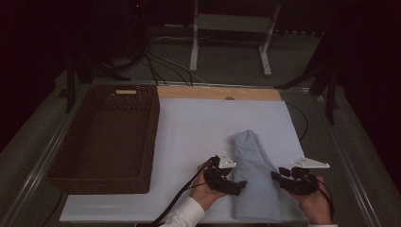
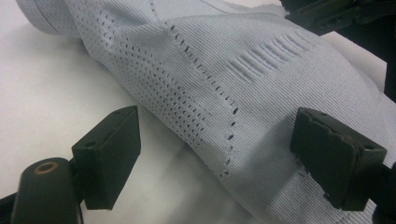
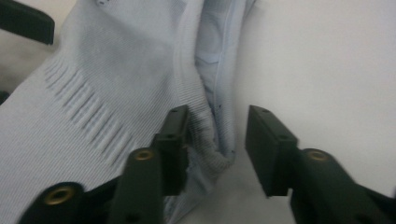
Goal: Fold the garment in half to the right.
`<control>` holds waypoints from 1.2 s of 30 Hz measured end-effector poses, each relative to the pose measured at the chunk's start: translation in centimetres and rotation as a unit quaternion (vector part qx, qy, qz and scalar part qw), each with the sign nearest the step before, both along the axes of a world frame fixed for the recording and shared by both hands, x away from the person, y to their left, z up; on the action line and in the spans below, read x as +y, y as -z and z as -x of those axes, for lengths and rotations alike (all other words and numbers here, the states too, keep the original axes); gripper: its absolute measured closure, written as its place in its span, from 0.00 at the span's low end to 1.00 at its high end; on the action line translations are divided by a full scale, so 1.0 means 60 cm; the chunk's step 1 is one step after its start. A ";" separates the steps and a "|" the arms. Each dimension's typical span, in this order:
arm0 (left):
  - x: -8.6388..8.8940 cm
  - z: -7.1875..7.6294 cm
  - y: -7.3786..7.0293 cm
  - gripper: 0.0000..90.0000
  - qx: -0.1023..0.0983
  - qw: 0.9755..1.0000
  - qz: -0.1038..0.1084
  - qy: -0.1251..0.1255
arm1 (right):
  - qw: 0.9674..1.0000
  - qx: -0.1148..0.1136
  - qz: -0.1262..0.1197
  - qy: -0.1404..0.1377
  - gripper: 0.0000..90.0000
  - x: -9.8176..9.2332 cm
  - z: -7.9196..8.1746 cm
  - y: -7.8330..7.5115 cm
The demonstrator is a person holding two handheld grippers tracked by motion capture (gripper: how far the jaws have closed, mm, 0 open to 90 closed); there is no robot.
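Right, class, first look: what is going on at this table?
A person works a gripper in each hand on a folded pale blue garment lying on a white sheet. The left gripper is open at one side of it, the right gripper open around the other edge. A wicker basket stands beside it.

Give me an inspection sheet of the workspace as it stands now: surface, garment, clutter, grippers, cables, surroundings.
Surface: white sheet over a wooden board.
Job's things: pale blue knit garment, folded into a long strip on the sheet's near right; wicker basket at the left with nothing seen inside.
Clutter: nothing seen.
Grippers: left gripper at the garment's left edge, jaws wide open with one over the fabric; right gripper at its right edge, jaws apart astride the folded edge, not pressing it.
Cables: one trails from the left gripper off the near edge; others lie on the floor beyond.
Surroundings: dark room, white stand behind the table.
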State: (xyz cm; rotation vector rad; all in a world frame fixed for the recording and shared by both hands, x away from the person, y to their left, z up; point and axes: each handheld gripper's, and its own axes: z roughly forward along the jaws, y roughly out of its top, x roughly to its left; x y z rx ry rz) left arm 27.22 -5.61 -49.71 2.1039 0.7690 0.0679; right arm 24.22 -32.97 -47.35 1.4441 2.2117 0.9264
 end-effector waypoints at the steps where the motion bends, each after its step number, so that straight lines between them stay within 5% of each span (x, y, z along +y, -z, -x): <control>1: -0.001 0.000 0.001 0.19 0.002 1.000 -0.002 0.000 | 1.000 -0.002 0.000 0.001 0.61 0.000 0.000 -0.001; 14: -0.008 -0.002 0.009 0.33 0.026 0.999 -0.006 0.020 | 1.000 -0.016 0.008 0.007 0.43 0.002 0.002 -0.006; 21: -0.011 -0.005 0.012 0.53 0.048 0.998 -0.018 0.031 | 1.000 -0.018 0.010 0.005 0.41 0.001 0.002 -0.008; 26: -0.011 -0.006 0.009 0.78 0.046 0.998 -0.034 0.032 | 1.000 -0.020 0.013 0.001 0.41 0.002 0.003 -0.010; 29: -0.016 -0.001 0.005 0.88 0.028 0.998 -0.053 0.036 | 1.000 -0.020 0.015 -0.001 0.41 0.002 0.003 -0.011; 36: -0.014 -0.003 -0.004 0.92 0.007 0.998 -0.058 0.024 | 1.000 -0.022 0.014 0.005 0.42 -0.003 0.004 -0.013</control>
